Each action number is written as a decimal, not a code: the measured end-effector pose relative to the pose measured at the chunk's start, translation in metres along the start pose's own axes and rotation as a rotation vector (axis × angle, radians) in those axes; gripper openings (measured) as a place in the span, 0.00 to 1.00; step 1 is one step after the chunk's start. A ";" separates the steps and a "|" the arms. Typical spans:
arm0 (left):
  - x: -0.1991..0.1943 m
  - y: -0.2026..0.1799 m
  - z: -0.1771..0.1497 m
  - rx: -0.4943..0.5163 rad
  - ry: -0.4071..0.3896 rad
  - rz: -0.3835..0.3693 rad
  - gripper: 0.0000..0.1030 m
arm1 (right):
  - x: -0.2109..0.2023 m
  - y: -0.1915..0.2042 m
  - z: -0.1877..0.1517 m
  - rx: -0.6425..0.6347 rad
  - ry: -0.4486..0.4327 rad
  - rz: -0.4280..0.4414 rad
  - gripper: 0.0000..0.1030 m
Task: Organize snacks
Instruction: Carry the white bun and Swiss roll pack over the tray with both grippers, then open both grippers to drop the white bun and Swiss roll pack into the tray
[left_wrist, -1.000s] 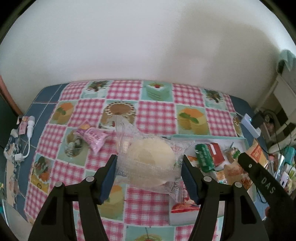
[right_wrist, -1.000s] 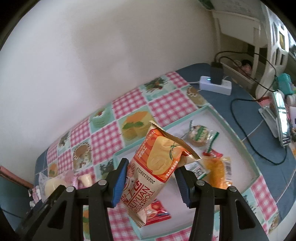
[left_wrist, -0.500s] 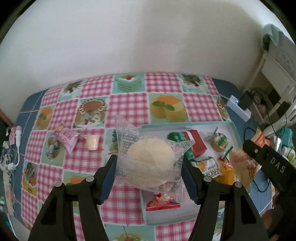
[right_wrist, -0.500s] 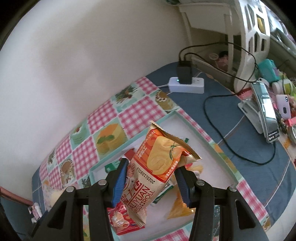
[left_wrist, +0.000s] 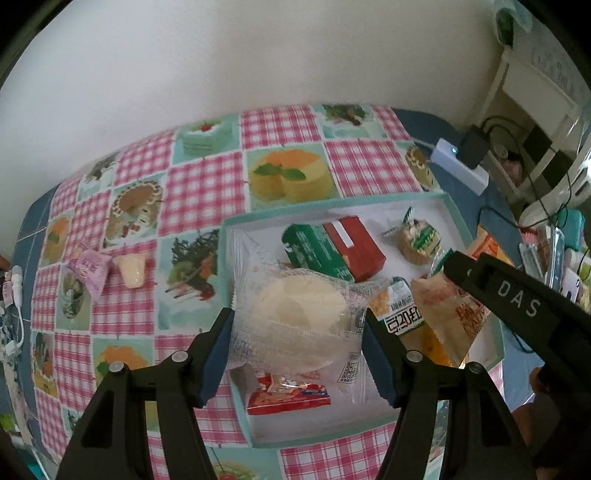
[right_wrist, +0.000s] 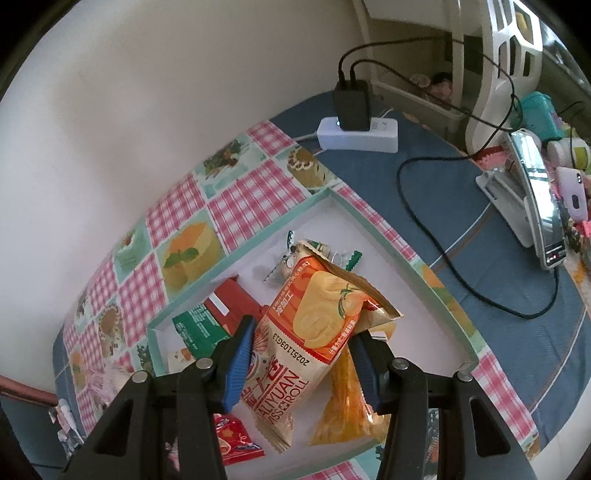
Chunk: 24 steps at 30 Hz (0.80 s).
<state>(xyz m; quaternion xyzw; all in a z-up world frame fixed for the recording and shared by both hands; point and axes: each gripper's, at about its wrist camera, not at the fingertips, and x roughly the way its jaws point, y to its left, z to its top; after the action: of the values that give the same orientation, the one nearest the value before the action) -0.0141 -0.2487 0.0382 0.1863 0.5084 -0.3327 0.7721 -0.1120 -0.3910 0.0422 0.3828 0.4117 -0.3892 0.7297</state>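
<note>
We hold the left gripper (left_wrist: 297, 334) above the white tray (left_wrist: 236, 373), its blue pads (left_wrist: 218, 354) clamped on both sides of a clear-wrapped round cake (left_wrist: 299, 325). The cake hangs over the left half of the tray, above a red snack packet (left_wrist: 288, 395) lying at the near edge.

In the tray we note a green-and-red box (left_wrist: 332, 251) toward the far side, a small wrapped cookie (left_wrist: 419, 240) to its right, and a green-and-white packet (left_wrist: 402, 310) near the middle.

The right gripper (right_wrist: 301, 354) is closed on an orange Swiss roll bag (right_wrist: 314, 332), pads pressing its lower half, the bag tilted with its top corner toward the far right. It hangs above the tray's central area, over an orange-yellow packet (right_wrist: 347, 402) lying below it. In the left wrist view the right gripper's black finger (left_wrist: 517, 295) enters from the right.

The tray rests on a pink-checked tablecloth (left_wrist: 199, 192) printed with cakes. Outside the tray, on the cloth to the left, lie a pink wrapped sweet (left_wrist: 90, 267) and just beside it a small pale jelly cup (left_wrist: 130, 271). At the far right, a white power strip (right_wrist: 356, 134) with a black adapter sits on a blue surface.
</note>
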 end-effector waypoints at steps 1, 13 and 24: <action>0.003 -0.001 -0.001 0.001 0.008 -0.001 0.66 | 0.002 0.000 0.000 0.000 0.003 -0.001 0.52; 0.028 0.000 -0.003 -0.040 0.068 -0.026 0.66 | 0.022 -0.004 0.003 0.000 0.044 -0.014 0.52; 0.034 -0.002 0.000 -0.034 0.076 -0.025 0.67 | 0.029 -0.002 0.004 -0.002 0.056 -0.019 0.52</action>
<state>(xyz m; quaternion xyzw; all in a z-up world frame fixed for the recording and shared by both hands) -0.0071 -0.2612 0.0071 0.1792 0.5454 -0.3262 0.7510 -0.1021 -0.4022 0.0176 0.3887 0.4359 -0.3850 0.7146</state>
